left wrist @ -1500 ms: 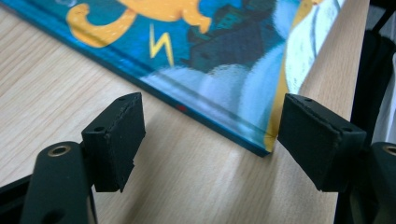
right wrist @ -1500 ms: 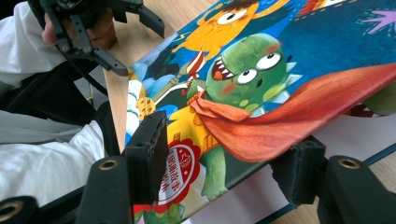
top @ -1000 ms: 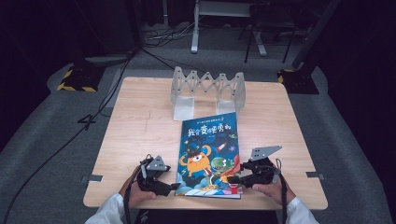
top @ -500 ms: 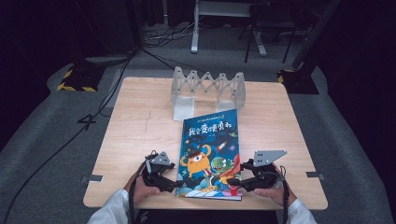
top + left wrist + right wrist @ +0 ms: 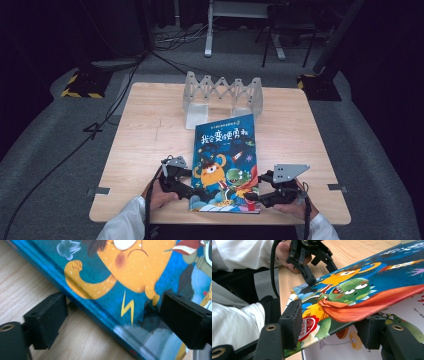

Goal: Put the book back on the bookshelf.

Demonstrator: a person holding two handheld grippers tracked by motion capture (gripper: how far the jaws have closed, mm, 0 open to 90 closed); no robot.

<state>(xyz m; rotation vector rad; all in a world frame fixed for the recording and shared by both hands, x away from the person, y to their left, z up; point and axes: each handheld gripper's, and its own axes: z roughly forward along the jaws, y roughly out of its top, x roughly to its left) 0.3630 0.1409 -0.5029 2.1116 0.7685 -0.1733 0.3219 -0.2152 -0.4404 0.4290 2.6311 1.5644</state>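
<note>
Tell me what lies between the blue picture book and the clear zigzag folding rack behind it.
Nothing: in the high view, the blue picture book ends just short of the clear zigzag folding rack, leaving a narrow strip of bare wooden table between them.

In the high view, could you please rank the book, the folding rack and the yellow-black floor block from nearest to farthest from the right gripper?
1. Book: at the right gripper, its cover's near right corner between the jaws.
2. Folding rack: at the table's far edge, beyond the book.
3. Yellow-black floor block: on the floor, off the far left corner.
</note>
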